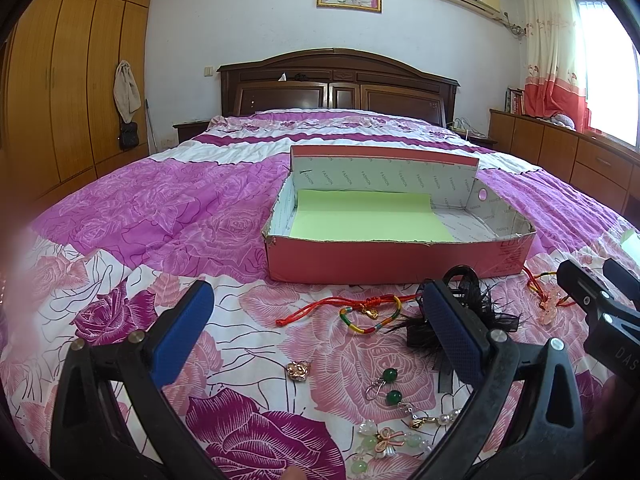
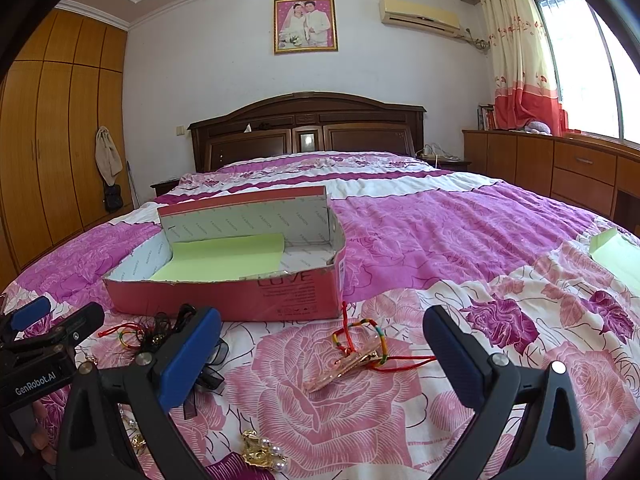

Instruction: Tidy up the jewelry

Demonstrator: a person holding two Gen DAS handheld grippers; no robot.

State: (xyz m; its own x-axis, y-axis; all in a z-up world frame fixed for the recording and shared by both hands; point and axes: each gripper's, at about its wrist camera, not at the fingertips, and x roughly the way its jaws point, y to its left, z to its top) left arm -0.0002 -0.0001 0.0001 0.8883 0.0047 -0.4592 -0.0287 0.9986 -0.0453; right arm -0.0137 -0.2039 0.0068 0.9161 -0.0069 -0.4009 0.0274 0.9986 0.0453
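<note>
Jewelry (image 1: pixel 372 314) on bedspread (image 2: pixel 460 232), box (image 1: pixel 396 266) perhaps empty

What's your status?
Both grippers, left and right, open, empty. Jewelry loose on the bed; box holds only green paper. Nothing blocking.

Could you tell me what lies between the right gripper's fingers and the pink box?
In the right wrist view, a multicoloured cord bracelet with a pink clip lies on the bedspread, between the right gripper and the box.

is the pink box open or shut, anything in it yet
Open: the pink box has no lid on. Inside shows a green paper sheet; something small glints by the front wall in the right wrist view, unclear what.
</note>
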